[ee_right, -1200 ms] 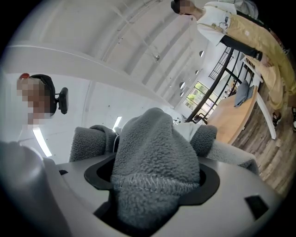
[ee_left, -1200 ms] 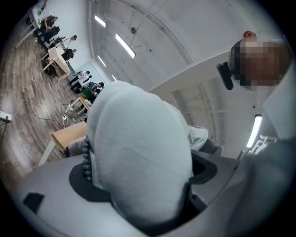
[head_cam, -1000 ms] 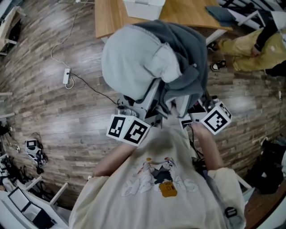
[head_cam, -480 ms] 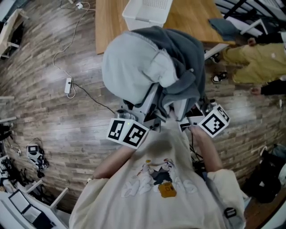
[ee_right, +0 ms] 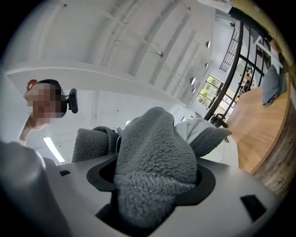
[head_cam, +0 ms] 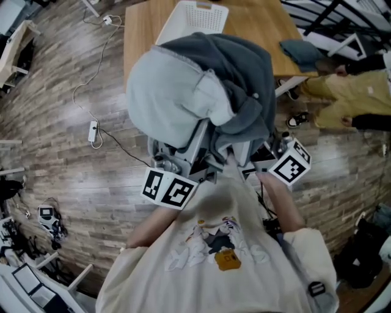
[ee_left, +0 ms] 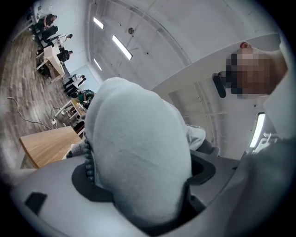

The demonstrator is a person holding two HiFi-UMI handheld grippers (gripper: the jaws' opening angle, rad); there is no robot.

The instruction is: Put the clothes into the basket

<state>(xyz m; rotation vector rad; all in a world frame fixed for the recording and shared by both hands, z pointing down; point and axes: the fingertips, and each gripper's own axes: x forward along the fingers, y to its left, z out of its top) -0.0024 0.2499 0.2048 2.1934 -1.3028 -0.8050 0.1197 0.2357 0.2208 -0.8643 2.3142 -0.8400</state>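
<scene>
A bulky jacket (head_cam: pixel 183 92), light grey outside with dark grey fleece inside, hangs bunched in the air in front of me in the head view. Both grippers sit under it, only their marker cubes (head_cam: pixel 166 188) (head_cam: pixel 290 162) showing. In the left gripper view my left gripper (ee_left: pixel 143 185) is shut on a thick fold of light grey cloth (ee_left: pixel 138 152). My right gripper (ee_right: pixel 152 185) is shut on dark fleece (ee_right: pixel 155 152). Both pairs of jaws have just been closing with the cloth between them. A white basket (head_cam: pixel 194 17) stands on the wooden table (head_cam: pixel 140 36) just beyond the jacket.
A folded dark garment (head_cam: pixel 303 50) lies at the table's right end. A person in yellow clothes (head_cam: pixel 342 101) sits low at the right. A power strip with its cable (head_cam: pixel 93 130) lies on the wooden floor to the left. Black metal framing stands at the top right.
Both grippers and the jacket have moved up the picture towards the table. More of the white basket and table now shows behind the jacket.
</scene>
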